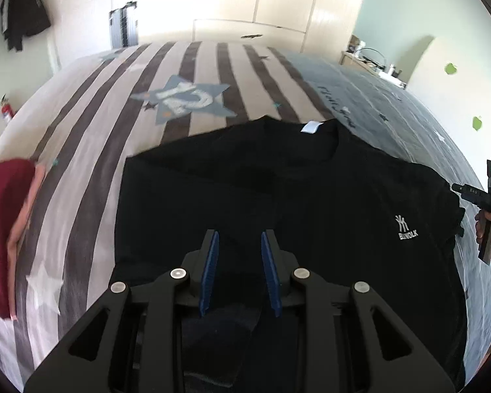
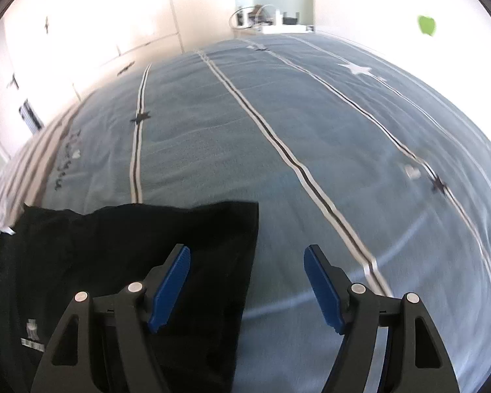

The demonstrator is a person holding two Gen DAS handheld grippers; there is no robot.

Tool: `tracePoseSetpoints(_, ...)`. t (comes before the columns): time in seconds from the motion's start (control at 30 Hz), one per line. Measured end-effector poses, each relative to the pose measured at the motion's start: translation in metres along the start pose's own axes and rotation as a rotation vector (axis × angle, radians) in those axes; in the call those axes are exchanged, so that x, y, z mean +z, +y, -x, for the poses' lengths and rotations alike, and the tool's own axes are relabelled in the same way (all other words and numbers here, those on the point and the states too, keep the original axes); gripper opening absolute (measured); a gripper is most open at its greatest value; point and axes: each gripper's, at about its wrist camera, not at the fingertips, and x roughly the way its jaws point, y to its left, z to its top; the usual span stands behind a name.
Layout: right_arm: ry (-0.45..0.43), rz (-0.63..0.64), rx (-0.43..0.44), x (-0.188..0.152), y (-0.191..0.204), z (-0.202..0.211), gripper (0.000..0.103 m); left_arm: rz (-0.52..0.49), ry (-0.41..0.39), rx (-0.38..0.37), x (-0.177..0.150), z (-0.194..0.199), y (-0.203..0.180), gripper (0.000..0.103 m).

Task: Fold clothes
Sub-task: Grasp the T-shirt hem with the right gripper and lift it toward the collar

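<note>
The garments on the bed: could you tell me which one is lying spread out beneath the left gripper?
The black T-shirt with the white chest logo lies beneath the left gripper; the folded dark red garment sits off at the left edge.

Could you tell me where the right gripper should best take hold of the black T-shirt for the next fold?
Probably the black T-shirt at its free sleeve edge, approached from the bare bedspread side. That edge lies flat and straight, and the open right gripper already straddles it.

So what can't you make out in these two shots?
- Shirt hem: left wrist view, hidden behind the left tongs.
- Red cloth: same view, cut off by the left edge.
- Shirt logo: right wrist view, blurred, unreadable.
- Shelf clutter: right wrist view, too small.
</note>
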Motion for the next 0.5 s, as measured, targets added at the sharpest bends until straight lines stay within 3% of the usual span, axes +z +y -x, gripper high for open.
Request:
tracePoseSetpoints(0.17,0.085,0.024,0.028,-0.007,0.007,-0.031,0.066,0.129,0.024,-0.009,-0.010,0.000,0.011,0.024)
tracePoseSetpoints(0.23,0.062,0.036,0.044,-0.015,0.009,-0.027,0.058,0.146,0.020,-0.014,-0.013,0.001,0.011,0.024)
tracePoseSetpoints(0.37,0.075,0.071,0.076,-0.014,0.014,-0.026,0.033,0.173,0.016,-0.030,-0.018,0.004,0.012,0.024)
tracePoseSetpoints(0.4,0.084,0.076,0.081,-0.011,0.016,-0.025,0.016,0.177,0.015,-0.031,-0.019,0.004,0.013,0.024)
tracePoseSetpoints(0.43,0.094,0.080,0.086,-0.008,0.017,-0.024,0.008,0.183,0.012,-0.031,-0.020,0.005,0.014,0.024)
tracePoseSetpoints(0.5,0.074,0.100,0.085,-0.005,0.027,-0.009,0.005,0.193,0.010,-0.028,-0.022,0.008,0.017,0.024)
